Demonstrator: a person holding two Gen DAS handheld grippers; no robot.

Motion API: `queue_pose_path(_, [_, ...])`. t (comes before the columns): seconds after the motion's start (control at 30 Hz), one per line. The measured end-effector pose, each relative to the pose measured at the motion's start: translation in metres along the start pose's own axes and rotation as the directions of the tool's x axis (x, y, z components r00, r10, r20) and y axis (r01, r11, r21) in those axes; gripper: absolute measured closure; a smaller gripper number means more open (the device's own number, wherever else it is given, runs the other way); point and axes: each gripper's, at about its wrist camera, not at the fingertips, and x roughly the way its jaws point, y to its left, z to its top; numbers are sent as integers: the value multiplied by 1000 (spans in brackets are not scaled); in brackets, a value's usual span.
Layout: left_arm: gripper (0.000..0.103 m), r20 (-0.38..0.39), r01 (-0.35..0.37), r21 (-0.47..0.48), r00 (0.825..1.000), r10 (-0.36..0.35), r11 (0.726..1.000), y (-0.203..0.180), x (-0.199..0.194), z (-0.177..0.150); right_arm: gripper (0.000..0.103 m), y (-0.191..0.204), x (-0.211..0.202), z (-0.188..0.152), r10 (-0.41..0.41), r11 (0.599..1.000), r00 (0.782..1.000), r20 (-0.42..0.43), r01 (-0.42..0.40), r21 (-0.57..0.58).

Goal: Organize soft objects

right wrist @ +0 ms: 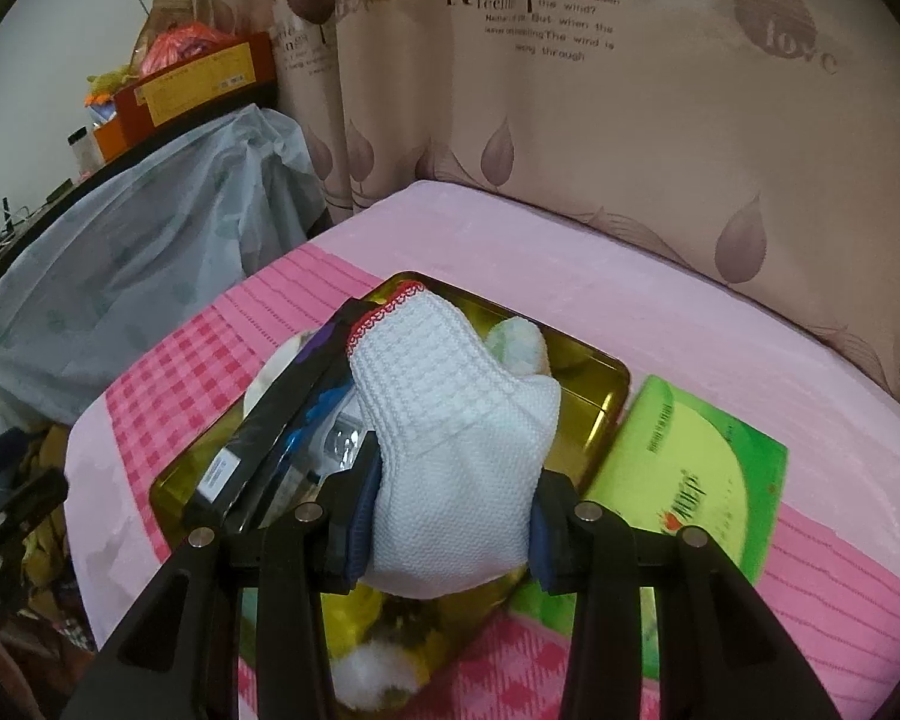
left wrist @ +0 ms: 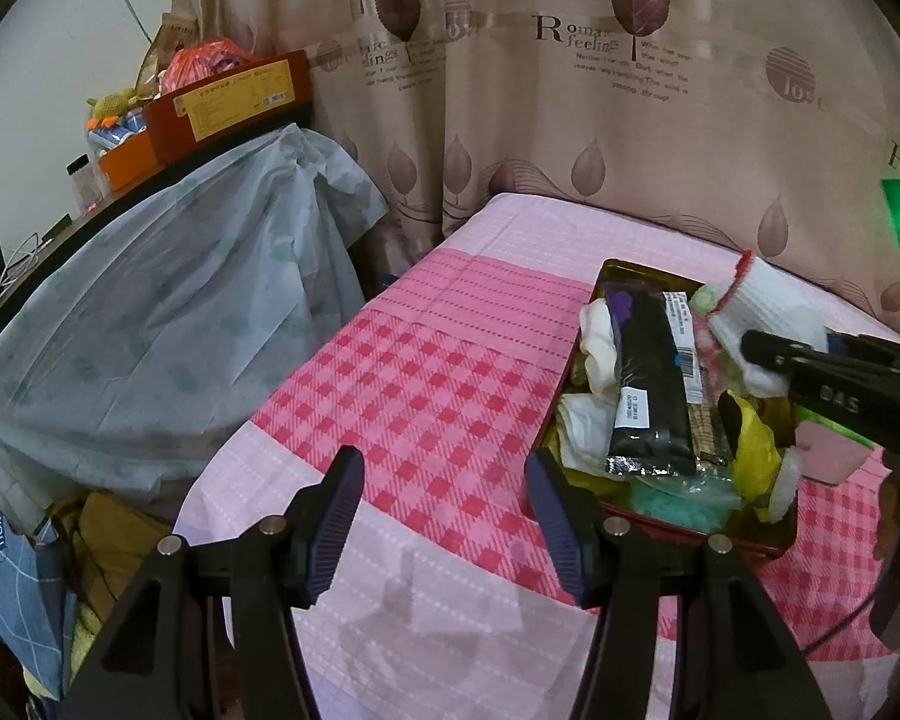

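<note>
glove [right wrist: 450, 444]: white knit, red cuff, pinched in my right gripper [right wrist: 447, 516], jaws part closed on it, hanging over the tin [right wrist: 594, 372] so it can drop in.
tin: on the bed [left wrist: 438, 372], already crowded with soft bits.
left gripper [left wrist: 444, 516]: jaws wide, empty, parked beside the tin, clear of my way.

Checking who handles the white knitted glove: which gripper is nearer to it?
Right. The right gripper is shut on the white knitted glove above the tin; the left gripper hovers open over the bedsheet beside it.
</note>
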Motion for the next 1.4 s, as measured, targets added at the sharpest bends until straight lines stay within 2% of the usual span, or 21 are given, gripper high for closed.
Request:
queue_pose_path(0.13, [45,-2,6,-4,1000,-6,1000,1,0,0,64,3,15,4,-1,1000,1000,-14,1,14])
queue_pose_path(0.27, [45,-2,6,-7,1000,-6,1000,3,-1,0,59,9,30,5,-16,1000,999,-30,17,17])
queue_pose_path(0.37, [45,-3,10,-7,1000,-10,1000,1,-1,1,50,12,32,4,-26,999,999,-20,27,19])
queue_pose_path(0.43, [45,-2,12,-5,1000,-12,1000,1,0,1,38,14,30,3,-27,1000,999,-19,27,15])
queue_pose_path(0.47, [45,-2,13,-4,1000,-13,1000,0,-1,1,29,16,29,2,-25,1000,1000,-18,25,14])
queue_pose_path(0.5, [45,-1,17,-3,1000,-17,1000,-1,-1,1,25,15,28,2,-24,1000,1000,-17,24,13])
queue_pose_path(0.63, [45,5,22,2,1000,-22,1000,-3,-2,0,22,19,19,-1,-34,999,999,2,34,2])
queue_pose_path(0.7, [45,8,22,5,1000,-22,1000,-4,-3,0,14,20,11,-2,-28,1000,1000,9,27,11])
queue_pose_path(0.8, [45,4,30,9,1000,-30,1000,-6,-3,0,8,23,-4,-4,-29,999,999,29,28,18])
queue_pose_path(0.97, [45,8,35,17,999,-36,999,-10,-5,-2,3,26,-32,-23,-46,997,997,54,43,58])
queue_pose_path(1.2, [45,14,53,62,998,-54,997,-24,-12,-6,1,31,-65,-68,-145,988,988,55,141,68])
queue_pose_path(1.4, [44,23,68,117,997,-71,991,-42,-19,-13,1,25,-90,-91,-162,981,983,82,152,119])
